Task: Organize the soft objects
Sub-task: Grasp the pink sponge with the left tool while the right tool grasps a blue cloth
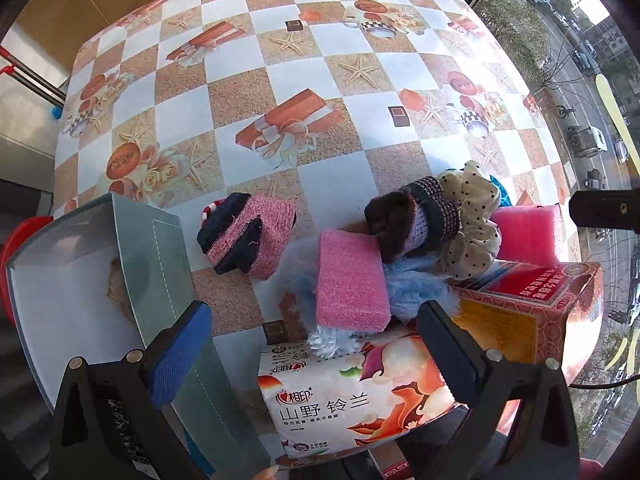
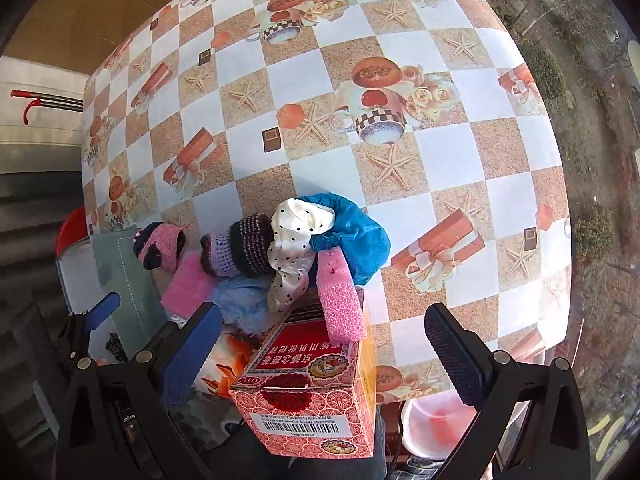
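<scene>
Soft objects sit heaped at the near edge of your checkered table (image 1: 280, 80), low and right of centre in the left wrist view. You see a pink foam block (image 1: 350, 280) lying on a blue fluffy piece (image 1: 412, 288), with a dark knitted sock (image 1: 416, 220) resting against its upper right corner. Just right of that sock, a cream polka-dot scrunchie (image 1: 476, 220) touches a second pink foam block (image 1: 528, 236), which leans on a red patterned carton (image 1: 532, 308). A pink and navy knitted shoe (image 1: 248, 232) sits apart, left of the heap. At lower left stands a grey tray (image 1: 160, 264). A floral tissue pack (image 1: 352, 396) lies at bottom centre.

Your left gripper (image 1: 316, 344) stands wide open over the tissue pack, its pads touching nothing.

In the right wrist view, your right gripper (image 2: 324, 344) is likewise spread wide, with the carton's top between its fingers (image 2: 192, 356) but not pressed. A blue cloth (image 2: 352, 236) lies behind the scrunchie there.
</scene>
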Tool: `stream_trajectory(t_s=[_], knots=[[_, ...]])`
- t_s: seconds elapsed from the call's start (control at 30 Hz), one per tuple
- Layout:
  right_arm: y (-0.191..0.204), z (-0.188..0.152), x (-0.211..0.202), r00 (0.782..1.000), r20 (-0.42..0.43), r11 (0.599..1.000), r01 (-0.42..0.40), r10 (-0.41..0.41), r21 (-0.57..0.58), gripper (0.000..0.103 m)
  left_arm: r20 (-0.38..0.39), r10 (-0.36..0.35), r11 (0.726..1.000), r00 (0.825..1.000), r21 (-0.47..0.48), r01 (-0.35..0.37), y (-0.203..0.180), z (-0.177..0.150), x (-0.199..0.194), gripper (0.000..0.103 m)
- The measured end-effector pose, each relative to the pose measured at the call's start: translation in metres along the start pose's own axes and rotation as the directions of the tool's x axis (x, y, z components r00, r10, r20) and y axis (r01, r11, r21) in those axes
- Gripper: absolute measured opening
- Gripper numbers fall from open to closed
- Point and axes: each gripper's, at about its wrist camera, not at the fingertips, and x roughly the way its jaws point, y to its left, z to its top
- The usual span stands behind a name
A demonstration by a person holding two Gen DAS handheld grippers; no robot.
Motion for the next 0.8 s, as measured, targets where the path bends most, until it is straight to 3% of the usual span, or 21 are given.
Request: stream_trajectory(t_s=[0.3,0.4,0.57,0.6,0.7,0.77,0.8], knots=[[-0.031,0.045,0.057,0.991,-0.098,0.996,0.088,-0.088,0.002,0.102,-0.146,0.004,1.0,0.989,0.016,-0.002,-0.01,0.019,0.049,0.103],[-0.034,0.051,0.078,0.987,-0.144,0.998,0.063,-0.065,-0.023,0.102,-0.188,0.019,1.0,0.982,-0.015,-0.022,-0.006,0.021,0.061,0.102],[-0.026,0.051,0.112,0.97,-0.243,0.998,-0.019,0.004,-0.058,0.102,-0.25,0.01,0.998,0.968,-0.06,-0.026,-0.006,0.021,0.075,0.091],[-0.025,0.05,0.116,0.968,-0.252,0.998,-0.028,0.013,-0.054,0.102,-0.265,0.015,0.998,0.964,-0.061,-0.033,-0.007,0.02,0.078,0.087],[-0.028,0.049,0.118,0.971,-0.237,0.999,-0.029,0.019,-0.037,0.1,-0.277,-0.006,0.996,0.961,-0.092,-0.02,-0.006,0.017,0.082,0.049],[-0.032,0.048,0.116,0.974,-0.224,0.998,-0.047,0.04,-0.029,0.072,-0.258,-0.024,0.993,0.966,-0.117,-0.006,-0.003,0.014,0.078,0.046],[-0.034,0.051,0.115,0.972,-0.228,0.998,-0.066,0.059,-0.025,0.052,-0.245,-0.02,0.993,0.969,-0.119,-0.01,-0.001,0.013,0.074,0.046]])
